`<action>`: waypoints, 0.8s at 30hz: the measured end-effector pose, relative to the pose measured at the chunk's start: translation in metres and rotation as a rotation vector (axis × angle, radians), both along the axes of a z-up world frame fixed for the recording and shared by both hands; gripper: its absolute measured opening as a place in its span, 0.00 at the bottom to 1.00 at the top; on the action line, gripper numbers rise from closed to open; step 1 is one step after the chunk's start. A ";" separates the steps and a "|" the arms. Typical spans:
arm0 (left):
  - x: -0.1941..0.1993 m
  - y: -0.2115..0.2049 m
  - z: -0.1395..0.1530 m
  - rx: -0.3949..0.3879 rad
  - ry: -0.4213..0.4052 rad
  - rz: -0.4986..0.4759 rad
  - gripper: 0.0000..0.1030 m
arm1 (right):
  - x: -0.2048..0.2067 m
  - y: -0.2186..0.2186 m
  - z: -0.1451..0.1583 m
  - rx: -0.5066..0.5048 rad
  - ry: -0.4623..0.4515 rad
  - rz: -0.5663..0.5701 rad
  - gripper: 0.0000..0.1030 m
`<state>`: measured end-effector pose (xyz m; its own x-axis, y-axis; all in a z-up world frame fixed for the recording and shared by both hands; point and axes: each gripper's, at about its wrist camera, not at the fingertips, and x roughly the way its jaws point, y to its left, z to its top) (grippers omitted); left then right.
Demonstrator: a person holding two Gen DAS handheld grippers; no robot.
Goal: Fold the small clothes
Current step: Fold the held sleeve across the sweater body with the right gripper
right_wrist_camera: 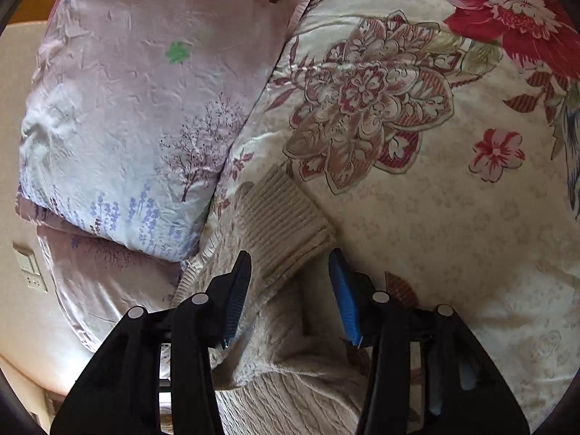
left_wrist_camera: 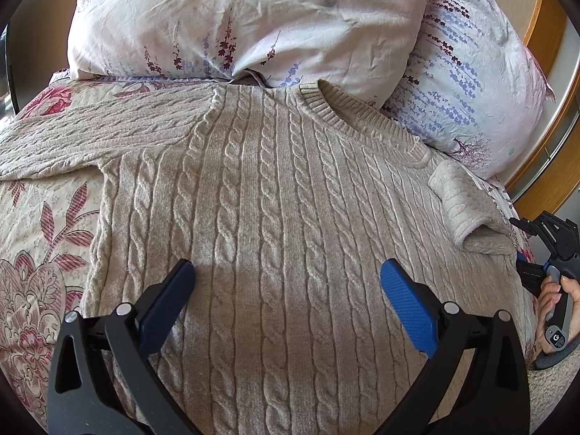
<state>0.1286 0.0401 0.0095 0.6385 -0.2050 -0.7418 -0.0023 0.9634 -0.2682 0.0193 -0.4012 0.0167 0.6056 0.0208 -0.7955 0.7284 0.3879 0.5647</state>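
A beige cable-knit sweater point(left_wrist_camera: 275, 188) lies flat on the bed, collar toward the pillows. One sleeve point(left_wrist_camera: 90, 134) stretches out to the left. The other sleeve is bent back at the right edge, its ribbed cuff point(left_wrist_camera: 460, 199) resting on the body. My left gripper point(left_wrist_camera: 288, 268) hovers open over the lower chest with nothing between its fingers. My right gripper point(right_wrist_camera: 290, 255) stands with its jaws apart around the near end of that ribbed cuff point(right_wrist_camera: 279, 224); the pads do not press on it. In the left wrist view the right gripper point(left_wrist_camera: 554, 239) shows at the far right, held by a hand point(left_wrist_camera: 558, 297).
Two lavender-print pillows point(left_wrist_camera: 246, 18) point(left_wrist_camera: 471, 83) lie at the head of the bed, just past the collar. A floral bedspread point(left_wrist_camera: 36, 253) covers the bed. The wooden bed frame point(left_wrist_camera: 543, 21) runs at the right. A wall socket point(right_wrist_camera: 30, 268) shows beyond the pillow point(right_wrist_camera: 127, 108).
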 end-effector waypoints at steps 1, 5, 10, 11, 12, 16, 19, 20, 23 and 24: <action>0.000 0.000 0.000 -0.002 0.000 0.000 0.98 | 0.006 -0.001 0.001 -0.026 0.002 0.014 0.23; 0.000 0.000 0.001 -0.008 -0.002 0.001 0.98 | 0.033 0.018 0.013 -0.095 -0.054 0.117 0.10; -0.002 0.001 0.002 -0.012 -0.003 0.002 0.98 | 0.075 0.083 0.051 -0.103 -0.246 0.357 0.10; -0.002 0.002 0.003 -0.025 -0.007 0.002 0.98 | 0.086 0.099 0.052 -0.091 -0.273 0.412 0.10; -0.003 0.005 0.003 -0.046 -0.013 0.003 0.98 | 0.097 0.118 0.052 -0.075 -0.294 0.471 0.10; -0.011 0.025 0.004 -0.193 -0.059 0.030 0.98 | 0.135 0.183 0.027 0.016 -0.316 0.635 0.10; -0.017 0.035 0.008 -0.257 -0.100 0.061 0.98 | 0.156 0.225 -0.007 0.072 -0.257 0.711 0.09; -0.021 0.039 0.010 -0.259 -0.121 0.082 0.98 | 0.162 0.237 -0.020 0.090 -0.231 0.731 0.09; -0.035 0.055 0.021 -0.251 -0.193 0.110 0.98 | 0.170 0.269 -0.048 0.134 -0.145 0.798 0.09; -0.039 0.064 0.025 -0.238 -0.217 0.124 0.98 | 0.171 0.280 -0.054 0.146 -0.108 0.840 0.10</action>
